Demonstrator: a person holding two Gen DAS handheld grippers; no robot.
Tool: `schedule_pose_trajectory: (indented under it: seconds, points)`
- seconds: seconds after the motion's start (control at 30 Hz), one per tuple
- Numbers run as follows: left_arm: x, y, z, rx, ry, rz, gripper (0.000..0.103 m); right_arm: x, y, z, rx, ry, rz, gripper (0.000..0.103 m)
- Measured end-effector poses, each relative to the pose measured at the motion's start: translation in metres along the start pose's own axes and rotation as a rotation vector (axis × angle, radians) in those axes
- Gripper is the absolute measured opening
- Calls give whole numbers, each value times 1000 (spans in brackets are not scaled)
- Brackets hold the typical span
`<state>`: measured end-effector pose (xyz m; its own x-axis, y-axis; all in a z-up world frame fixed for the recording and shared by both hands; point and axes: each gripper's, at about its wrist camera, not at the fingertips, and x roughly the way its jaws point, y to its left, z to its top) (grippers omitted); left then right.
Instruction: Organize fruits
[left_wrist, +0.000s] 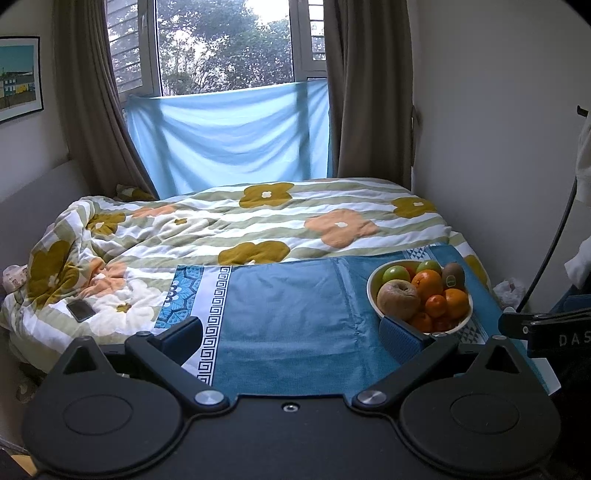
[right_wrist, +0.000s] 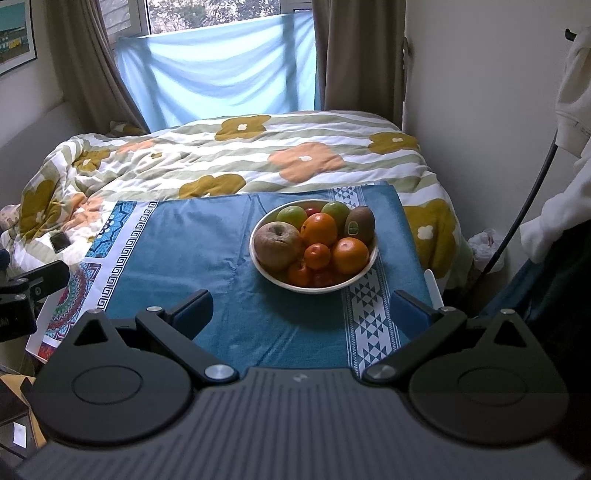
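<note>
Soft daylight enters through the far window (left_wrist: 225, 44), blown out at its top, and the room stays dim. Fisheye bending curves the edges; corners darken. Focus is sharp.

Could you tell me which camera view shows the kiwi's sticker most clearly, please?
The right wrist view: the kiwi sits near centre, its sticker facing the camera. The left wrist view shows it at the bowl's far edge, sticker dimmer.

A bowl (right_wrist: 258, 258) sits on a cloth (right_wrist: 184, 251) spread over the near end of the bed (right_wrist: 332, 155), toward the cloth's right side. In the bowl, an apple (right_wrist: 277, 245) lies at the left, oranges (right_wrist: 320, 229) in the middle, a kiwi (right_wrist: 360, 223) at the right. A phone (right_wrist: 60, 242) lies on the quilt, well left of the bowl. Behind the bed is a window (left_wrist: 225, 44).
</note>
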<state>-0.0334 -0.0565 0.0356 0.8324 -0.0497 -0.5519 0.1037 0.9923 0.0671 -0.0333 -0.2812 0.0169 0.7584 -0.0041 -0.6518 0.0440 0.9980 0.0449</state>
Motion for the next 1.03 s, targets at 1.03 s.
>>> schedule_pose_trajectory:
  seconds: [1.03]
  points:
    - [0,8,0,-5,-24,17,103,2,6,3,1,5,0,103]
